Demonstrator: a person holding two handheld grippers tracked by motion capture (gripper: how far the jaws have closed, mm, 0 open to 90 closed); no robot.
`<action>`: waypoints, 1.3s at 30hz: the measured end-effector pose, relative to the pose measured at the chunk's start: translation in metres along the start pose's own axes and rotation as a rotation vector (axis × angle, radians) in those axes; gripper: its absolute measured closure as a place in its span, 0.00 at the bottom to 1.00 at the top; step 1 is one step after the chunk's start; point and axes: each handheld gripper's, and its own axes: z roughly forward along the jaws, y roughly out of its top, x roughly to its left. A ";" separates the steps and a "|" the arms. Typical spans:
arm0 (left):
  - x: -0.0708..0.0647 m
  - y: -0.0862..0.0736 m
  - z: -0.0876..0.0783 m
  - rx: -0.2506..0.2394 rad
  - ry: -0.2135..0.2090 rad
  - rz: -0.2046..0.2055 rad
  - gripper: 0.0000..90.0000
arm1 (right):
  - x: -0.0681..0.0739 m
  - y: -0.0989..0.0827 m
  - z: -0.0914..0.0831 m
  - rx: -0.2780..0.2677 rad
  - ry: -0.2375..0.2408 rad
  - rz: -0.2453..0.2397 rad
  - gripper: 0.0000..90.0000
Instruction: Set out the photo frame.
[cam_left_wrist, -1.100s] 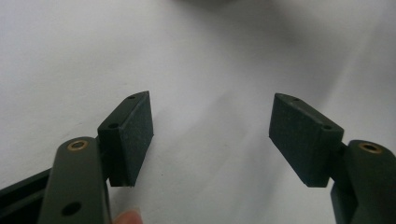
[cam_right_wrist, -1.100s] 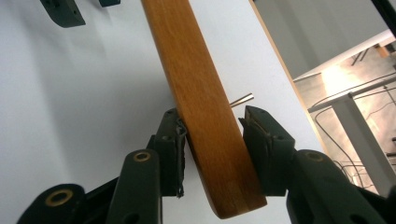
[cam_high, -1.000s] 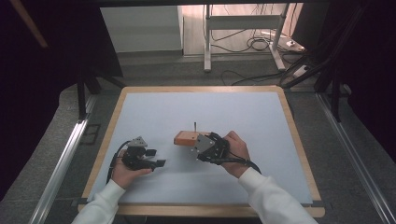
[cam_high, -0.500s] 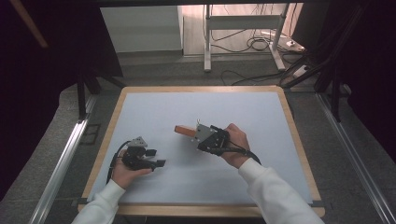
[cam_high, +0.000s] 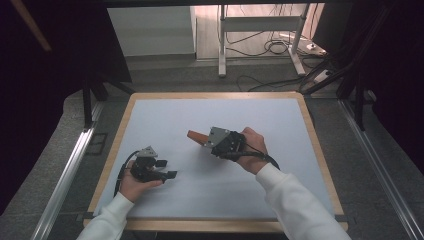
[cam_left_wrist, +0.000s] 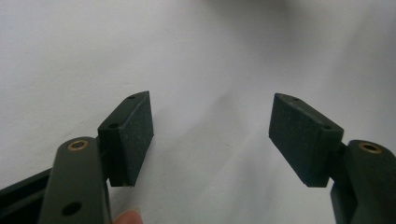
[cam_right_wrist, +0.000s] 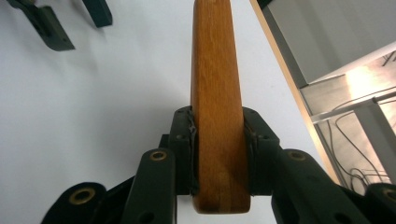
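Note:
A brown wooden piece (cam_high: 195, 135), long and rounded, is clamped between the pads of my right gripper (cam_high: 206, 142), held above the middle of the white table top (cam_high: 280, 125) and pointing left. The right gripper's jaws have just been closing on it. In the right gripper view the wooden piece (cam_right_wrist: 212, 70) runs straight up from between both pads of the right gripper (cam_right_wrist: 218, 147). My left gripper (cam_high: 166, 169) rests low at the front left. Its jaws stand wide apart, and the left gripper (cam_left_wrist: 212, 135) has nothing but white surface between them.
The table top has a wooden rim (cam_high: 320, 150) all round. Beyond the far edge are a metal stand (cam_high: 260, 30) and loose cables on the floor. The left gripper's jaws (cam_right_wrist: 51, 25) appear at the top left of the right gripper view.
The right hand has lifted the wooden piece off the table and tilted it so it points left. The left hand and its gripper have stayed put.

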 end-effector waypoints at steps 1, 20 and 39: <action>0.000 0.000 0.000 0.001 0.000 0.000 0.34 | 0.001 0.000 -0.002 -0.005 0.010 -0.004 0.77; -0.001 0.000 0.001 0.003 0.000 -0.002 0.34 | 0.005 -0.008 -0.034 -0.099 0.196 0.051 0.77; -0.001 0.000 0.001 0.007 0.001 0.005 0.34 | -0.039 -0.030 -0.009 -0.055 0.125 0.216 0.65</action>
